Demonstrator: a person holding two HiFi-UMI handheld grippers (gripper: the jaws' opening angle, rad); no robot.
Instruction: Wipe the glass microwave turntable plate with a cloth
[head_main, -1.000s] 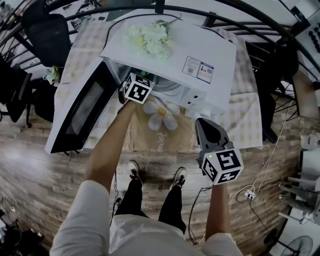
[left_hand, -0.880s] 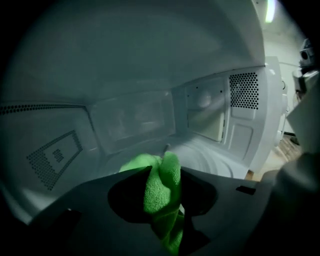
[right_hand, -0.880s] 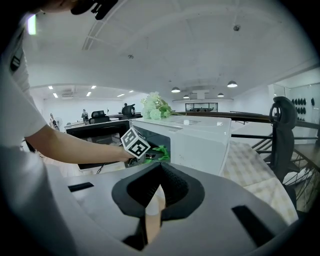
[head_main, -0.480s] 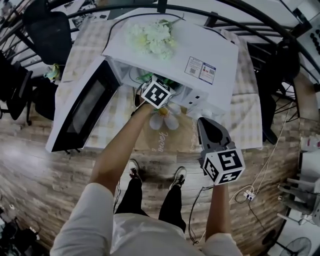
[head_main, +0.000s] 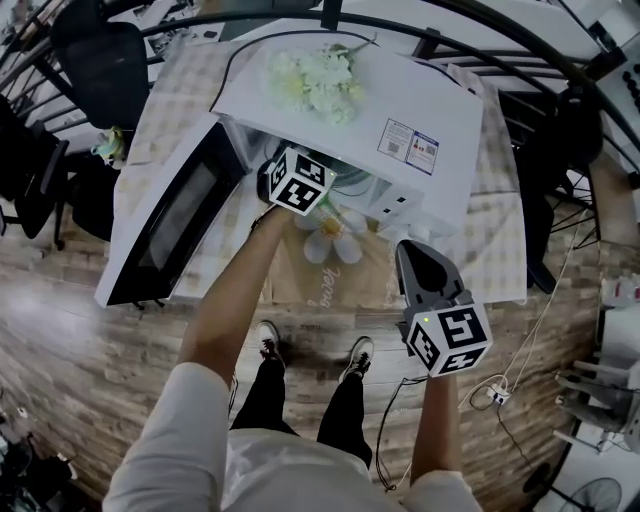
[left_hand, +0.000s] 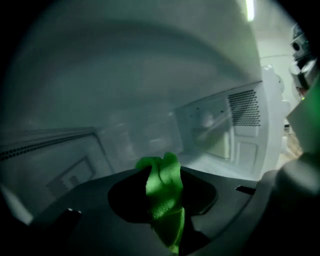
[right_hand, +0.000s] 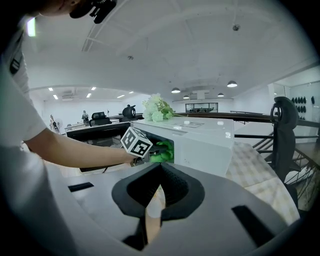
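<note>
A white microwave (head_main: 400, 100) stands on the table with its door (head_main: 170, 225) swung open to the left. My left gripper (left_hand: 162, 172) reaches into the cavity, shut on a green cloth (left_hand: 163, 192). In the right gripper view the cloth (right_hand: 161, 152) shows at the cavity mouth, beside the left gripper's marker cube (right_hand: 136, 142). A curved bit of the glass turntable plate (head_main: 350, 182) shows under the microwave's top edge; the left gripper view is blurred and does not show it clearly. My right gripper (head_main: 408, 250) hangs in front of the table, shut and empty.
White flowers (head_main: 315, 80) lie on top of the microwave. A checked tablecloth (head_main: 500, 200) covers the table, with a flower-shaped mat (head_main: 330, 232) in front of the microwave. Black chairs (head_main: 95, 70) stand at the left and a railing runs behind.
My left gripper with the cloth swept right inside the cavity, then back a little to the left. The right gripper has hardly moved.
</note>
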